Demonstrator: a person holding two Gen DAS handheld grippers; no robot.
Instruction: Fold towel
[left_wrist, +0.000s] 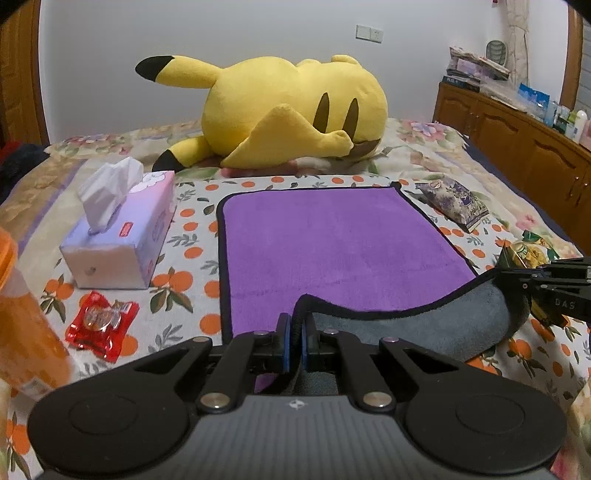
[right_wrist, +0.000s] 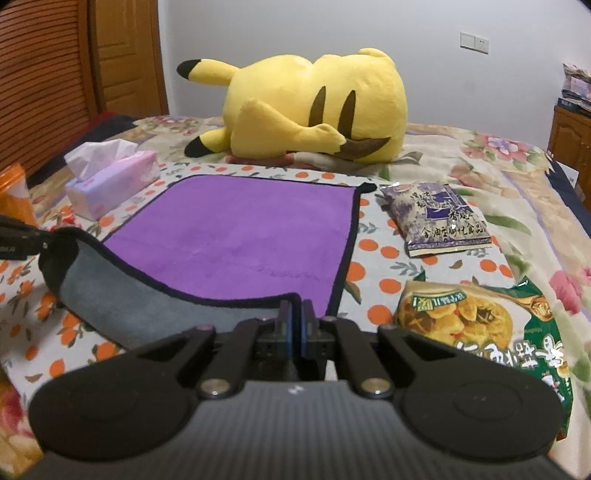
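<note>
Bedroom scene: your workspace is the bed (left_wrist: 192, 236), orange-print cover, cluttered. Purple towel (left_wrist: 332, 240) lies flat mid-bed, near edge lifted so the grey underside shows. Left tongs (left_wrist: 295, 332) are pinched tight on the near-left corner hem; right tongs (right_wrist: 295, 317) are clamped the same way on the near-right corner. Judging by the drape between your two grips, it's light, soft plush, no stiffness, so it will sag and slide on itself. The black bound hem is the best grab point; hold the corners, not the mid-edge. Tissue box (left_wrist: 118, 236) and snack bag (right_wrist: 436, 218) sit just beside the towel; the yellow plush (left_wrist: 288, 110) lies beyond its far edge.
</note>
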